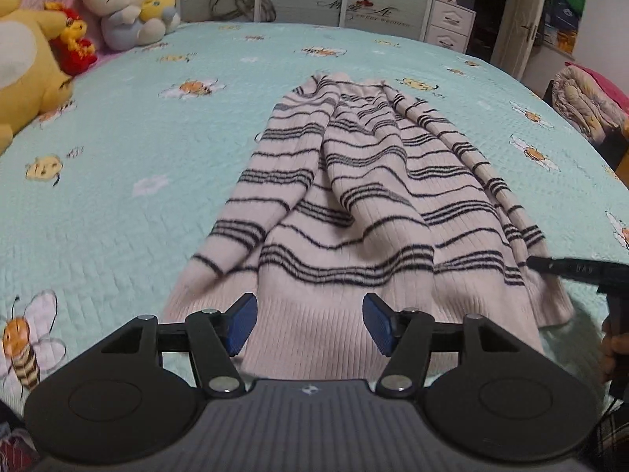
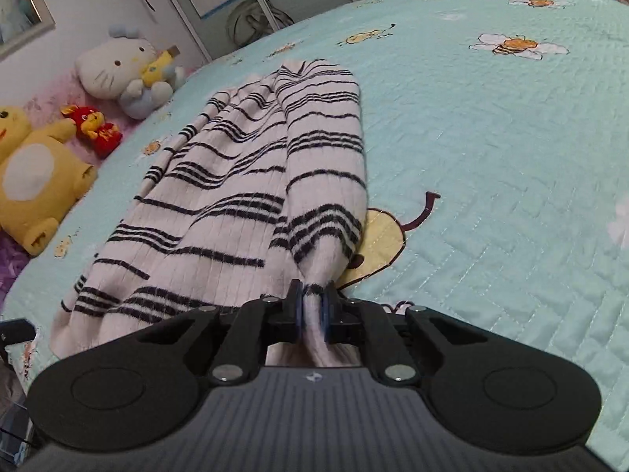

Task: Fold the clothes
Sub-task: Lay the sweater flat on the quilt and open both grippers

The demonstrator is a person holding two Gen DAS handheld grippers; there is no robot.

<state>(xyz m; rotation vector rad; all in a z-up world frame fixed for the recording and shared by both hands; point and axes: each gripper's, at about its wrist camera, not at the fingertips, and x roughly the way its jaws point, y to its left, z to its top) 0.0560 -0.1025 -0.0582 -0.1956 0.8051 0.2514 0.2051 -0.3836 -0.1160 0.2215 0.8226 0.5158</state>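
On the bee-print quilt [image 1: 118,181], striped sweater [image 1: 365,196] lies rumpled; right gripper [image 2: 313,310] pinches its hem, left gripper [image 1: 310,324] parted, empty, above the hem

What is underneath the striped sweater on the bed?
The striped sweater lies on the teal bee-print quilt. In the right wrist view a yellow bee print pokes out beside its pinched hem. Whatever else lies beneath is covered.

Sweater [image 1: 365,204] on bed [image 1: 137,204] (plush toys [image 1: 122,0] behind, left).
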